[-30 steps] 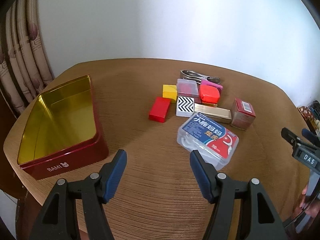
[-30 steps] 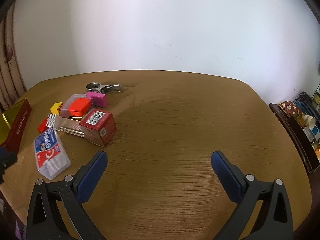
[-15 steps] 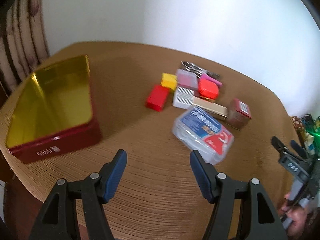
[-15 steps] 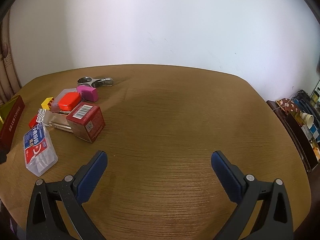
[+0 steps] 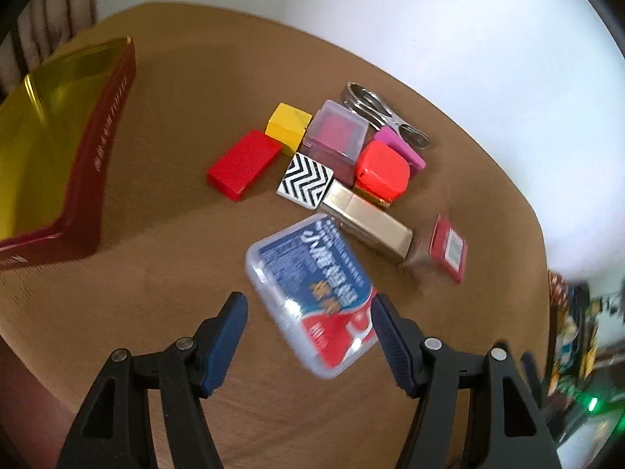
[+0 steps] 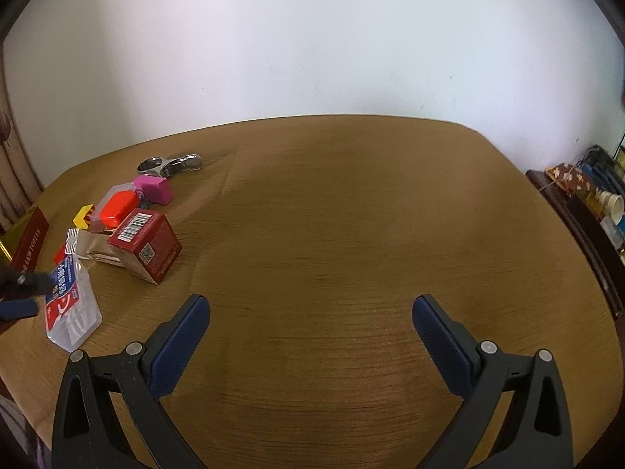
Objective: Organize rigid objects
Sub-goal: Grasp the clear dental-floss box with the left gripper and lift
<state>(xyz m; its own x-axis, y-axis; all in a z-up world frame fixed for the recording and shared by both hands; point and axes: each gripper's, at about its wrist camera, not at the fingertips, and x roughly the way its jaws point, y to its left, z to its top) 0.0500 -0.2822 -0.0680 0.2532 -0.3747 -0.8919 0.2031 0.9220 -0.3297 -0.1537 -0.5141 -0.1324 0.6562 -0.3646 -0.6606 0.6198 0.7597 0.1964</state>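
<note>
A clear floss-pick box with a blue and red label (image 5: 312,289) lies on the round brown table (image 5: 164,273), its near end between the fingers of my open left gripper (image 5: 308,308). Behind it sit a gold bar-shaped box (image 5: 371,226), a dark red carton (image 5: 445,250), a zigzag-patterned tile (image 5: 306,179), a flat red box (image 5: 244,164), a yellow cube (image 5: 288,127), a clear case (image 5: 336,136), an orange-red case (image 5: 383,170), a pink block (image 5: 398,144) and metal scissors (image 5: 375,109). My right gripper (image 6: 310,324) hangs open over bare table, right of the cluster, where the dark red carton (image 6: 144,244) and floss-pick box (image 6: 70,305) show.
An open red tin with a gold inside (image 5: 35,148) stands at the table's left edge. A white wall (image 6: 312,39) backs the table. A dark shelf with cups and clutter (image 6: 586,207) stands off the right side. The left gripper's tip (image 6: 23,293) shows at the right wrist view's left edge.
My left gripper has moved forward and to the right, bringing the floss-pick box between its fingers; the red tin has slid to the left edge. The right gripper has shifted only slightly.
</note>
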